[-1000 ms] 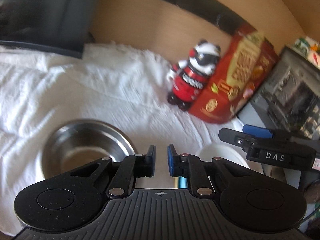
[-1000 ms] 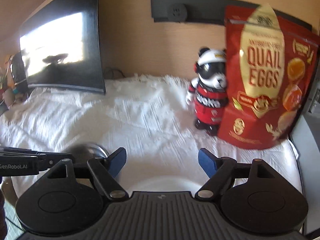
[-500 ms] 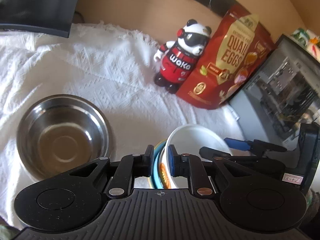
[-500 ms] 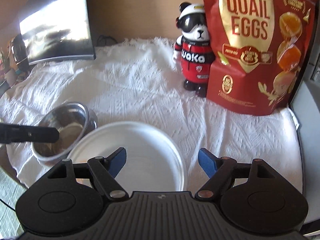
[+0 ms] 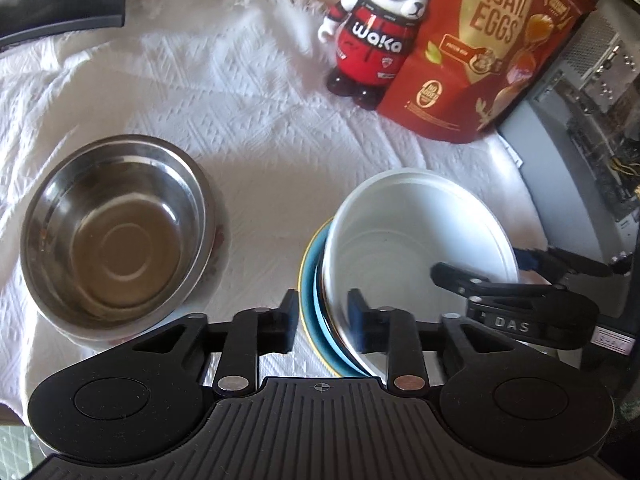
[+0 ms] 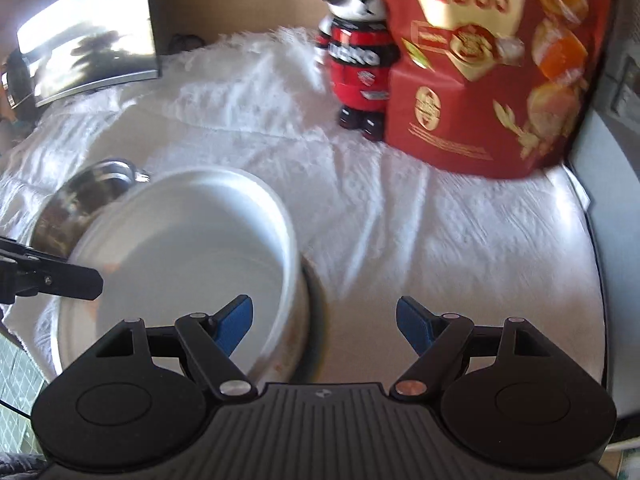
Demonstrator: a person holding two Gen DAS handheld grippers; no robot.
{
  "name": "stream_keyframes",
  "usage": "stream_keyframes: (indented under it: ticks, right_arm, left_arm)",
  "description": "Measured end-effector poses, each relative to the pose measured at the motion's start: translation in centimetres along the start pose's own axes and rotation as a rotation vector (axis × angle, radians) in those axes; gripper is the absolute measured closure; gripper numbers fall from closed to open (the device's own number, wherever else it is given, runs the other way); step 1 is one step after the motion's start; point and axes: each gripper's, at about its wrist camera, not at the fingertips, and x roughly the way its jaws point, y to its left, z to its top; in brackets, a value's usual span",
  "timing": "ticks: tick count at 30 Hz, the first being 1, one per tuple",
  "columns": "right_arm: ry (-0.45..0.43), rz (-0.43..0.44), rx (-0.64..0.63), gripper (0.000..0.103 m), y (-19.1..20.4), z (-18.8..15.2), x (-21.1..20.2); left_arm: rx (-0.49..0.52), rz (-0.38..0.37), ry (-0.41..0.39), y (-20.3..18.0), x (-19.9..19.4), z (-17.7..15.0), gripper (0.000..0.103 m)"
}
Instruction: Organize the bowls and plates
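A steel bowl [image 5: 116, 232] sits on the white cloth at the left. To its right a white bowl [image 5: 416, 248] rests in a stack on a blue plate [image 5: 310, 300]. My left gripper [image 5: 322, 316] straddles the near rim of that stack, jaws narrowly apart around the blue plate's edge and the bowl's wall. My right gripper [image 6: 324, 320] is open over the white bowl's right rim [image 6: 296, 240], its left finger above the bowl's inside, its right finger over the cloth. The steel bowl [image 6: 80, 200] shows behind the white bowl.
A panda figure [image 5: 376, 40] and a red quail-egg bag [image 5: 488, 52] stand at the back right. A dark monitor [image 6: 84, 36] stands at the back left. A grey computer case [image 5: 592, 128] lines the right edge. The white cloth [image 5: 200, 80] covers the table.
Both cameras have tilted down and moved closer to the dishes. My left gripper's jaws have spread slightly around the stack's rim. My right gripper stayed open and moved in over the white bowl's rim.
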Motion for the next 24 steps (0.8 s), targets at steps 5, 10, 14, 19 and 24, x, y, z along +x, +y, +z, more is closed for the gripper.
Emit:
stream_keyframes:
  ticks: [5,10,14,19,24]
  right_arm:
    - [0.009,0.008,0.032,0.023,-1.4,-0.6,-0.1]
    - [0.038,0.041,0.072,0.023,-2.1,-0.5,0.6]
    - [0.115,0.102,0.093,0.023,-2.0,0.3,2.0]
    - [0.176,0.171,0.136,0.023,-2.0,0.5,3.1]
    - [0.264,0.263,0.253,0.023,-2.2,0.0,4.9]
  left_arm:
    - [-0.047,0.003,0.017,0.3,1.3,0.6,0.059]
    - [-0.157,-0.039,0.073,1.4,2.8,0.2,0.056]
    - [-0.207,-0.046,0.085,1.9,3.0,0.1,0.055]
    - [-0.216,-0.052,0.097,1.7,3.5,-0.2,0.055]
    - [-0.193,-0.047,0.111,1.5,4.1,0.1,0.054]
